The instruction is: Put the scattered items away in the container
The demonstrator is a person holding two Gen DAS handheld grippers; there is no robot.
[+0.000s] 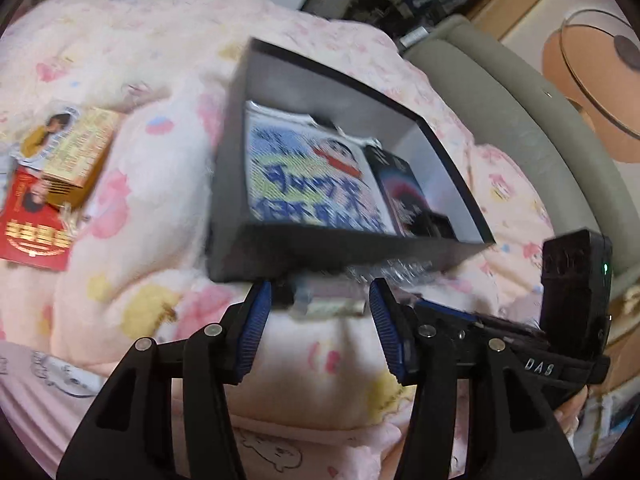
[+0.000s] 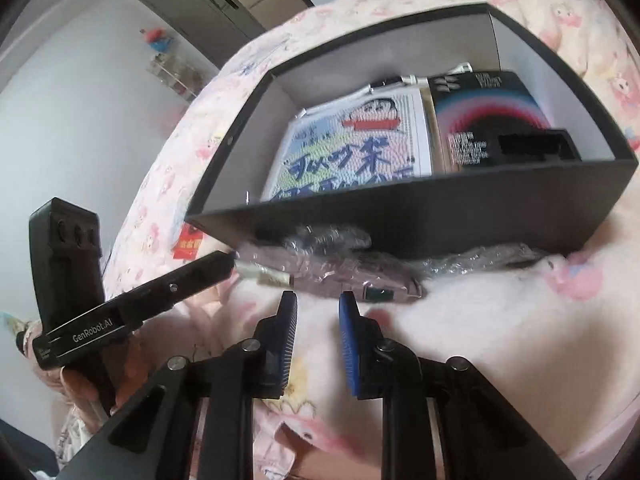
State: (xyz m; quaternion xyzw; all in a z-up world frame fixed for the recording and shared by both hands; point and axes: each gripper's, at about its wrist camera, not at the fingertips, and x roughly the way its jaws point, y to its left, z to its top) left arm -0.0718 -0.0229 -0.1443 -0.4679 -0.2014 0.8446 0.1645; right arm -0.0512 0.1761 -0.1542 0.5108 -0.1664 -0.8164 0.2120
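A black open box (image 1: 256, 248) rests on a pink blanket and holds a cartoon-print pouch (image 1: 304, 176) and a black booklet (image 1: 404, 196). A clear plastic-wrapped packet (image 2: 332, 272) lies on the blanket against the box's near wall. My left gripper (image 1: 320, 304) straddles one end of that packet (image 1: 332, 308); its pads stand a little off it, so it is open. One of its fingers (image 2: 192, 276) shows from the side in the right wrist view. My right gripper (image 2: 318, 302) hovers just short of the packet, jaws a narrow gap apart with only blanket between them.
A red box (image 1: 36, 224) and a yellow box (image 1: 76, 156) lie on the blanket left of the black box. A grey padded bed edge (image 1: 520, 120) curves behind, with furniture beyond it. The right device's housing (image 1: 576, 280) stands close at the right.
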